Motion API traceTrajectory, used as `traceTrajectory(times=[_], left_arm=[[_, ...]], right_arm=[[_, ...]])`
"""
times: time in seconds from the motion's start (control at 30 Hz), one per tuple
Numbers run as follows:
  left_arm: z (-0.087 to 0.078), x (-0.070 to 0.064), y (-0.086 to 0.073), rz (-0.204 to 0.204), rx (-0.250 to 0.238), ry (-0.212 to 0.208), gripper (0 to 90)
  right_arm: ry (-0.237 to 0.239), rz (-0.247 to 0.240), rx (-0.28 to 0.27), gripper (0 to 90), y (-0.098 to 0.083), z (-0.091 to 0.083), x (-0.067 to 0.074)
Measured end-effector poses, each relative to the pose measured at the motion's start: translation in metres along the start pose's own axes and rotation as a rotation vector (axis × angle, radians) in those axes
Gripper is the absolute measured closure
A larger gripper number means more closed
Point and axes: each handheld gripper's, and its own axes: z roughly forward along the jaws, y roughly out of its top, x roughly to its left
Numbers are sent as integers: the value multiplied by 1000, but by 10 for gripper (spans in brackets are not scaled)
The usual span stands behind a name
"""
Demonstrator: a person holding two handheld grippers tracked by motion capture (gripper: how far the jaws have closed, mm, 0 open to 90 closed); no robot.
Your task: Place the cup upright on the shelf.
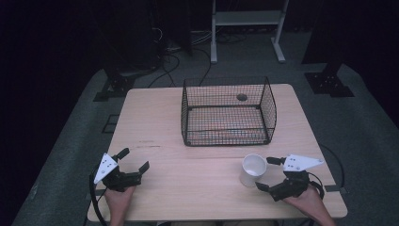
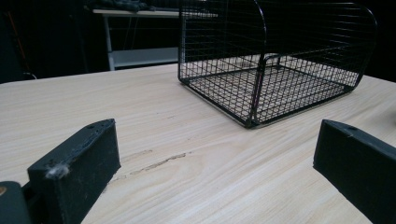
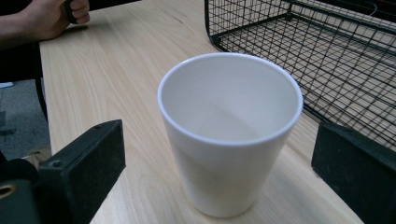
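White cup point(image 1: 253, 170) upright on the wooden surface point(image 1: 188, 188), near its front right edge, mouth open to the ceiling, nothing visible inside. Just in front of the wire basket point(image 1: 228, 111), apart from it, no contact between the two.

Right claw point(image 1: 269, 173) released, jaws spread wide on either side of the cup, pads clear of its wall in the right gripper view, where the cup point(image 3: 229, 130) sits between the two black jaws with a gap at each side. Not grasped. Grey three-cornered plate point(image 1: 301, 162) on top of that claw, hand behind it at the surface's front edge.

Left claw point(image 1: 134, 159) also released, jaws well apart, nothing between them but bare wood in the left gripper view. Resting low near the front left corner, well apart from the cup.

Basket point(image 2: 275, 65) black, open at the top, standing toward the far middle of the surface, bare mesh floor. Faint dark scuff point(image 2: 154, 164) on the wood ahead of the left claw.
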Motion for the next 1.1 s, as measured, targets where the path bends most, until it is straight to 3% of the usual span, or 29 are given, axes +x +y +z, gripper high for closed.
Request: traceTrajectory(times=[0.43,0.77,1.1], left_arm=[[0,0,0,1,-2,1,0],[0,0,0,3,-3,-1,0],[0,0,0,1,-7,-2,0]], right_arm=[[34,8,39,24,13,29,-5],[48,13,34,172,20,27,-9],[63,19,46,180,31,23,-14]])
